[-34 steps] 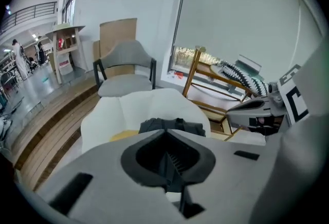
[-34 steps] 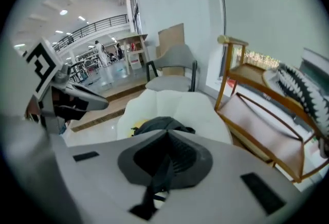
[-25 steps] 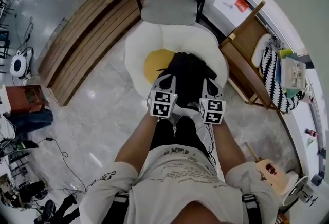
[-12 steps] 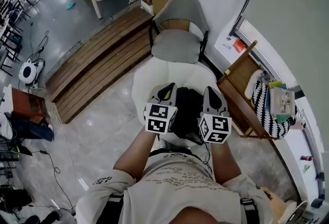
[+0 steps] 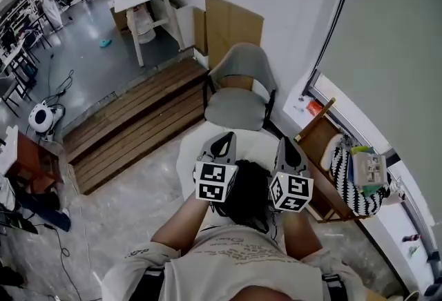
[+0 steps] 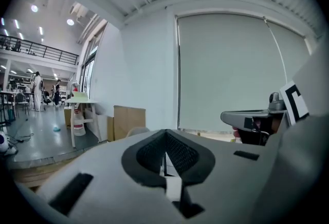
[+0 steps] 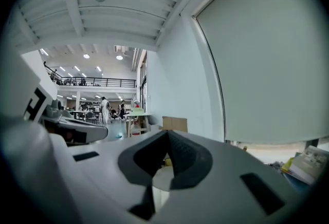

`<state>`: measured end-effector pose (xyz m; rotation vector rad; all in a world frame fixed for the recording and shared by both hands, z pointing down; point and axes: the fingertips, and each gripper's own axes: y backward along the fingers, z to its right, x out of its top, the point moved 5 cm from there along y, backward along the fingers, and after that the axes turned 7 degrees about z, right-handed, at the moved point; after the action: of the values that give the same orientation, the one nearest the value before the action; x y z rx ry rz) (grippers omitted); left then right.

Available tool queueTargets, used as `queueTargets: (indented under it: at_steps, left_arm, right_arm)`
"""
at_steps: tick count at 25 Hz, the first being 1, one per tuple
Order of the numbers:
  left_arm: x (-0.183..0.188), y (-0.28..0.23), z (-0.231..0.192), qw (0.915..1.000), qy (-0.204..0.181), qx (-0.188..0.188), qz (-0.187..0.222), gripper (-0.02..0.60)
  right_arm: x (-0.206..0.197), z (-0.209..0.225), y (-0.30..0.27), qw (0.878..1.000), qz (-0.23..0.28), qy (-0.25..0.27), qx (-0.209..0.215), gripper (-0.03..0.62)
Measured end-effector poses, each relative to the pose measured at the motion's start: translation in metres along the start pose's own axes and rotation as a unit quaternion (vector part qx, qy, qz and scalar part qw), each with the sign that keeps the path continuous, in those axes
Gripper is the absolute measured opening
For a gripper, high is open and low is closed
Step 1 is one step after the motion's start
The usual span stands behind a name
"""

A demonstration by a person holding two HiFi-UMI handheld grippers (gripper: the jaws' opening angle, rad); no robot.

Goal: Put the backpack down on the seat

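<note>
Backpack point(image 5: 250, 192) seems to rest on the white seat point(image 5: 254, 149). Above it, the left hand-held gripper point(image 5: 224, 139) and the right hand-held gripper point(image 5: 284, 143) are squeezed shut on nothing. It looks soft and floppy, so I'd grab its top.

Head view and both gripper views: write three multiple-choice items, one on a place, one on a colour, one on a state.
1. The grey chair stands:
A. beyond the white seat, by the wall
B. on the wooden platform
C. under the white table

2. The backpack is:
A. red
B. black
C. yellow

3. The jaws of the left gripper and the right gripper are:
A. both wide apart
B. one pair apart, one together
C. both together

Answers:
1 A: the head view shows the chair past the seat, in front of the wall.
2 B: it is a dark mass below the grippers.
3 C: each gripper view shows its pads meeting.
</note>
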<state>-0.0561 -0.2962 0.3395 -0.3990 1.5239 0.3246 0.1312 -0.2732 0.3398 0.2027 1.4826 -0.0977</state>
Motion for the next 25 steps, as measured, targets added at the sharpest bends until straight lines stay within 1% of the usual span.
queueTargets:
  at_steps: [3, 10, 14, 17, 25]
  left_arm:
    - [0.004, 0.002, -0.001, 0.9999, -0.009, 0.001, 0.007, 0.021]
    - [-0.004, 0.004, 0.002, 0.9999, -0.016, 0.001, -0.001, 0.021]
    - [-0.006, 0.007, 0.004, 0.9999, -0.011, -0.002, -0.003, 0.020]
    - [-0.001, 0.009, 0.002, 1.0000, -0.008, 0.001, 0.001, 0.020]
    - [-0.010, 0.011, 0.003, 0.9999, 0.002, 0.000, -0.013, 0.021]
  right_arm:
    - [0.000, -0.003, 0.002, 1.000, -0.002, 0.005, 0.001, 0.026]
    - [-0.008, -0.007, 0.005, 1.000, -0.010, 0.008, 0.006, 0.026]
    - [-0.010, -0.008, 0.008, 1.000, -0.014, 0.004, 0.004, 0.026]
    - [-0.011, -0.010, 0.010, 1.000, -0.016, 0.003, 0.005, 0.026]
    - [-0.015, -0.014, 0.014, 1.000, -0.018, 0.000, 0.012, 0.026]
